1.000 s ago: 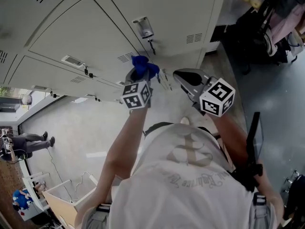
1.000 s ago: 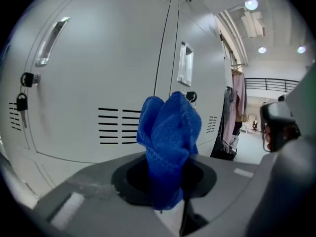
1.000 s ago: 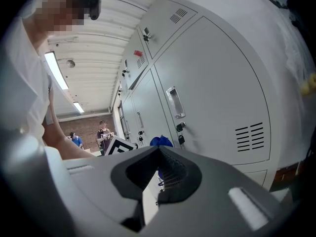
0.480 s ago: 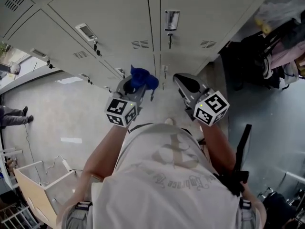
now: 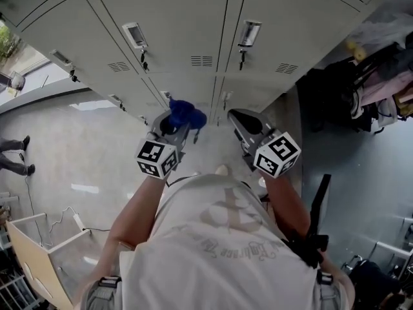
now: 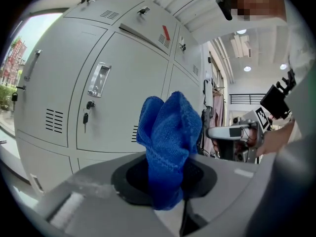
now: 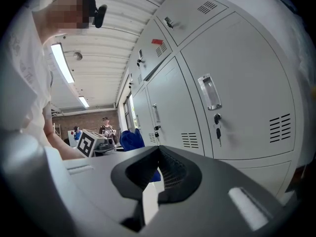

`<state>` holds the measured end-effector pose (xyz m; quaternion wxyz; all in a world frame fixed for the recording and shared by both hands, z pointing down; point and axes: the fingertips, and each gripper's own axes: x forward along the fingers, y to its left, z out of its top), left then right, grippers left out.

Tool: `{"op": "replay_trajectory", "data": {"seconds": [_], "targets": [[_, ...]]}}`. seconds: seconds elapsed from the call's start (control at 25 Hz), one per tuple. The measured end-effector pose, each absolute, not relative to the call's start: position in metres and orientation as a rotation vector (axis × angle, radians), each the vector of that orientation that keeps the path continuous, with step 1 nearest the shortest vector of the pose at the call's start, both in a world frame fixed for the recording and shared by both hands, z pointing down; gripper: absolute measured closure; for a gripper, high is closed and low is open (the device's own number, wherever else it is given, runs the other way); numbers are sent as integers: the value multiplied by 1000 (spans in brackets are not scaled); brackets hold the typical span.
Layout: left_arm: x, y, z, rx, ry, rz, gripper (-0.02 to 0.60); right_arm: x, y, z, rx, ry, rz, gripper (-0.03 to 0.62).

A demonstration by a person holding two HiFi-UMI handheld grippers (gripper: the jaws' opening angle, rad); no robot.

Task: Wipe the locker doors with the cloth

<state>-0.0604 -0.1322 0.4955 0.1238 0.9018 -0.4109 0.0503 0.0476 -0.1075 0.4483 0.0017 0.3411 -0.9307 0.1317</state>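
Observation:
A blue cloth (image 5: 186, 113) sticks up bunched from my left gripper (image 5: 169, 125), which is shut on it. In the left gripper view the cloth (image 6: 169, 142) stands between the jaws in front of a grey locker door (image 6: 123, 93), apart from it. The grey locker doors (image 5: 174, 11) fill the top of the head view, each with a metal handle (image 5: 134, 35) and a key below. My right gripper (image 5: 240, 123) hangs beside the left one with its jaws together and nothing between them. It faces another door (image 7: 232, 98) in the right gripper view (image 7: 157, 174).
Dark bags and hanging clothes (image 5: 368, 76) crowd the floor to the right of the lockers. A pale open box (image 5: 39, 250) stands at the lower left. A person's legs (image 5: 11, 154) show at the far left, and people (image 7: 105, 127) stand far off.
The head view has swung, so the lockers now lie square across the top. Both grippers sit slightly lower in view. The cloth stays in the left gripper.

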Motion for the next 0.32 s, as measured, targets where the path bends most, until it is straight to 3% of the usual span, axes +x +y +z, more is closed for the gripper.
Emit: {"op": "replay_trajectory", "data": {"seconds": [0.32], "targets": [[-75, -121, 504, 2590, -1219, 143, 465, 30, -93, 451, 1047, -2913, 402, 588]]}}
